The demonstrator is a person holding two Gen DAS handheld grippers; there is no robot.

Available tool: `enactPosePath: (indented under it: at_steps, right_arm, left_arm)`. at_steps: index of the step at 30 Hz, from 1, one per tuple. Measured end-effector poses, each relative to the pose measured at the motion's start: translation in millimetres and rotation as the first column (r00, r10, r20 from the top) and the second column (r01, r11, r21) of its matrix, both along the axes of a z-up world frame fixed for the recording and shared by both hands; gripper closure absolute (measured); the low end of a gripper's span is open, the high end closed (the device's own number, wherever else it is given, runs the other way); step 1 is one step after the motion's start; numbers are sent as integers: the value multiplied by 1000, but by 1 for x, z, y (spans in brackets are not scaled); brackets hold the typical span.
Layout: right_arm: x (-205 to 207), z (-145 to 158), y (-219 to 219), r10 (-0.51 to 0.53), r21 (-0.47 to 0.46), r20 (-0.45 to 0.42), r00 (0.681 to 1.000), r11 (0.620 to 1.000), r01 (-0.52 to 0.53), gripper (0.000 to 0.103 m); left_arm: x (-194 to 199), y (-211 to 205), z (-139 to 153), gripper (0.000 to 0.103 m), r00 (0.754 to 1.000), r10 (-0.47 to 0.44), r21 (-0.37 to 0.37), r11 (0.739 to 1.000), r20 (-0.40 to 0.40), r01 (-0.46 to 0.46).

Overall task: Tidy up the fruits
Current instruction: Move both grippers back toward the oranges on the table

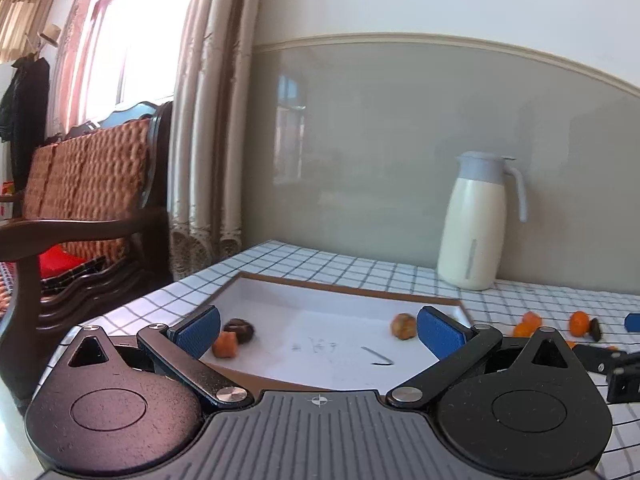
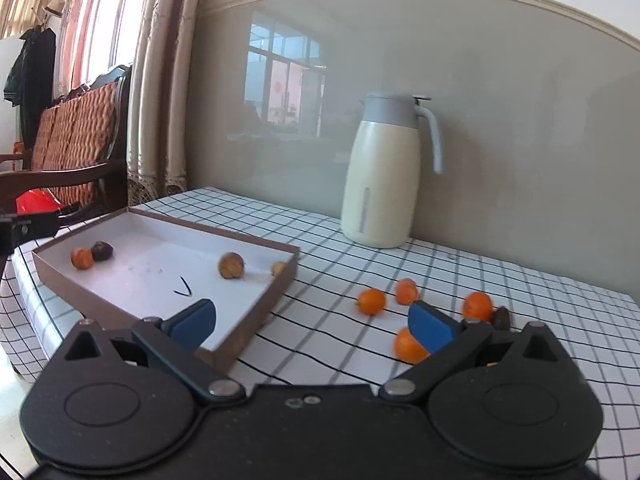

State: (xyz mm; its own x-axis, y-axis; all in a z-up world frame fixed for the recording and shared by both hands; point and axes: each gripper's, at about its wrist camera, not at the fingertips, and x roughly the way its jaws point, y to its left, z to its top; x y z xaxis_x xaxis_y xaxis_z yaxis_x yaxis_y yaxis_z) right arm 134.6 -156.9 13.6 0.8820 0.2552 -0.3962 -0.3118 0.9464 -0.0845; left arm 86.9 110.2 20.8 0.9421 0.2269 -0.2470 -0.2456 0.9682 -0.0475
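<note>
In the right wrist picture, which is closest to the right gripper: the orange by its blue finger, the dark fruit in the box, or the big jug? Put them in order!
From the right gripper:
1. The orange, right beside its right-hand finger, on the tablecloth.
2. The dark fruit, in the box's far left corner.
3. The jug, at the back by the wall.

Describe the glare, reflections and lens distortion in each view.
Left wrist view: the window is blown out white, the wall rail bows from fisheye, the jug looks soft. Right wrist view: the glossy wall panel mirrors a window, and the tablecloth grid lines curve.
</note>
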Motion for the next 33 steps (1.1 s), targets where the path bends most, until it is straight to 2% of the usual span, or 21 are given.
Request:
enactPosePath:
  at_steps: [9,17,22,29,33]
  right_arm:
    - [-8,-8,-33,-77,-55,11,997,995,78,6]
    - [-11,-13,-63,-152,-64,4,988,986,152,6]
    - [-6,-20,-82,-193,-66,-15,981,979,191,6]
    - [4,-27,-109,-243,-76,-20,970,968,241,6]
    - [13,-31,-123,-269,-44,-40,962,963,267,6]
  left_arm:
    - [6,-44,-2,0,996,-88,3,996,-7,88]
    - [14,-89,-5,0,983,-183,71,980,-20,184]
    - [23,-116,-7,0,970,-241,93,965,-42,244]
    - [42,-161,-15,0,942,-330,151,930,-67,336]
    - [56,-180,-18,0,933,-352,158,919,-81,361]
